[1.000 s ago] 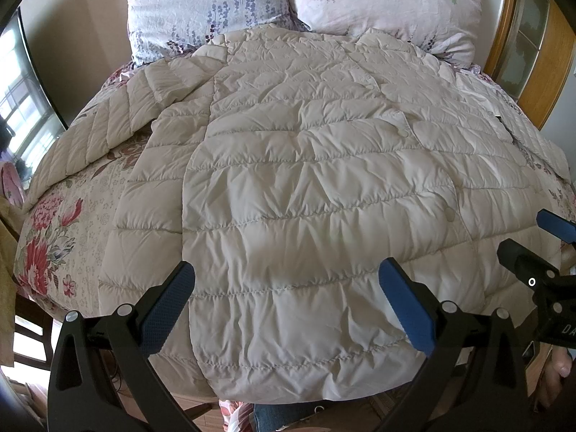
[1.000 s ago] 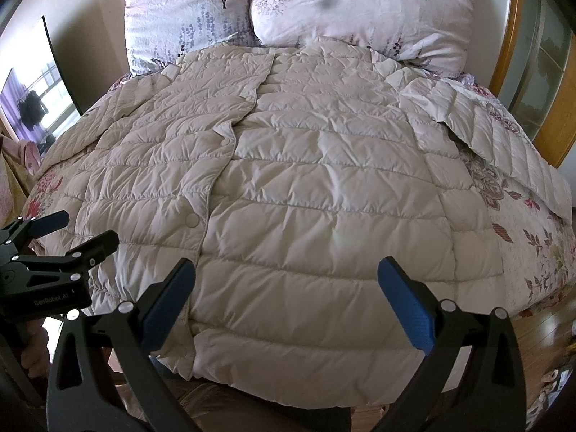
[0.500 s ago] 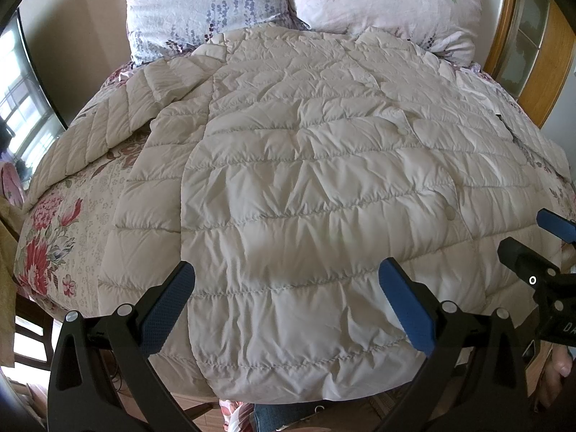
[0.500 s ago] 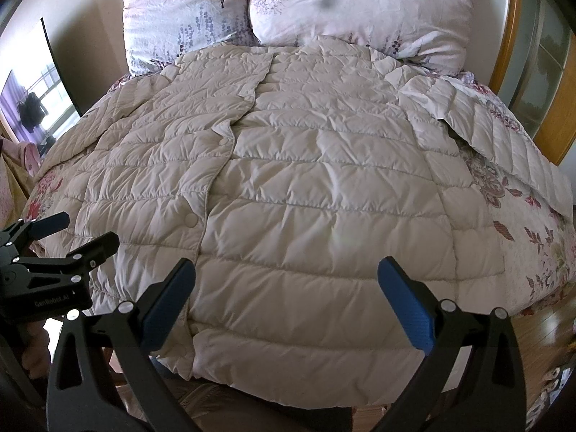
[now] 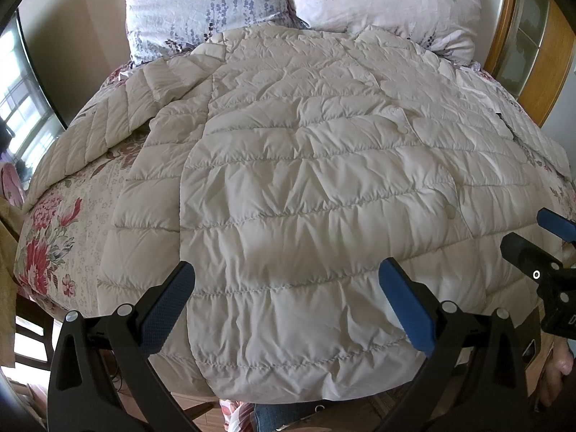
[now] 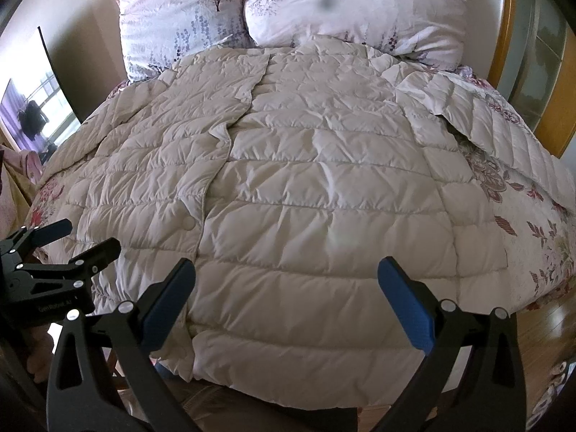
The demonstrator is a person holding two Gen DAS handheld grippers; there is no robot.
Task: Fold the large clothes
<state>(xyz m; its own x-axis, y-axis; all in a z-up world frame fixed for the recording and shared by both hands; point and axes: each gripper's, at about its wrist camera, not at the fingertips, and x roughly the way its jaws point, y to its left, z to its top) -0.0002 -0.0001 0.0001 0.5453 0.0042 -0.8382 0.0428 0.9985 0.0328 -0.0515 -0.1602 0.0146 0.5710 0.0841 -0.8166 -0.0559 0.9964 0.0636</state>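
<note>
The left gripper [image 6: 46, 277] body bears small print, seemingly "GenRobot.AI".

Floral bedspread [image 5: 54, 237], two pillows [image 6: 187, 10], wooden headboard [image 6: 504, 36], bright window [image 5: 14, 108].

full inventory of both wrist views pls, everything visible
down jacket: 1, beige quilted, spread flat on the bed, sleeves out to both sides
pillows: 2, pale pink floral, at the head of the bed
bedspread: 1, floral red and pink, under the jacket
headboard: 1, wooden, far right
left gripper: 1, black with blue pads, open, over the jacket hem
right gripper: 1, black with blue pads, open, over the hem
</note>
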